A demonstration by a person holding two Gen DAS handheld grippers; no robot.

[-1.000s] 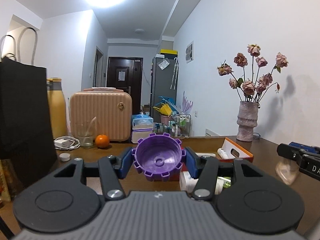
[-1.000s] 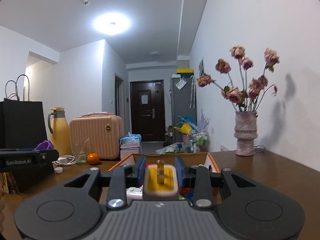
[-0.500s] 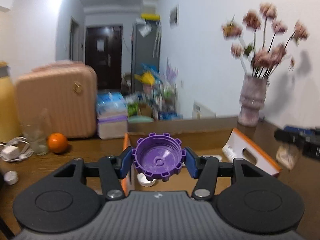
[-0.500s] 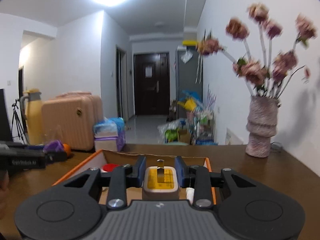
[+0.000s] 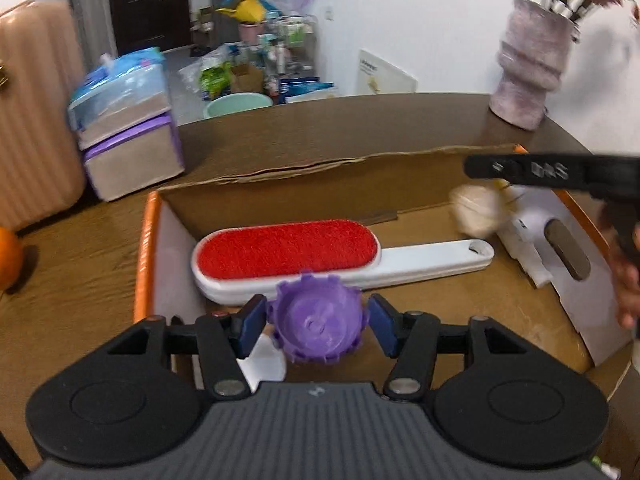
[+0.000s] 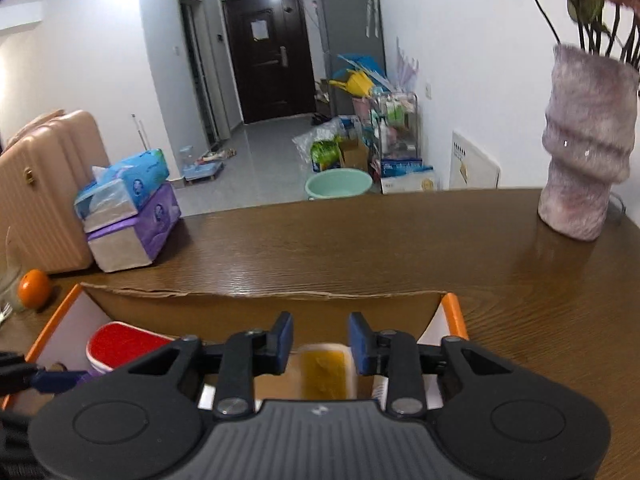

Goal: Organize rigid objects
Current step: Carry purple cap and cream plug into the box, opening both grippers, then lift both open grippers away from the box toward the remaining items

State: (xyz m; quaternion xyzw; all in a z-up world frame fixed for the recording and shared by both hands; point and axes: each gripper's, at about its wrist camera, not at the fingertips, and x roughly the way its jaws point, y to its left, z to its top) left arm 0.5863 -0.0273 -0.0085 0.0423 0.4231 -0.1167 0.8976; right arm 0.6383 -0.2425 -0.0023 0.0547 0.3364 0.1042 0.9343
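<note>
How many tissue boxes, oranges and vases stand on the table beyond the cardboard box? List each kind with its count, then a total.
Tissue boxes: 2
Oranges: 1
Vases: 1
Total: 4

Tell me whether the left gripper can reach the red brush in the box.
Probably yes: the brush lies uncovered just ahead of the open left gripper, but the purple cap is between its jaws.
</note>
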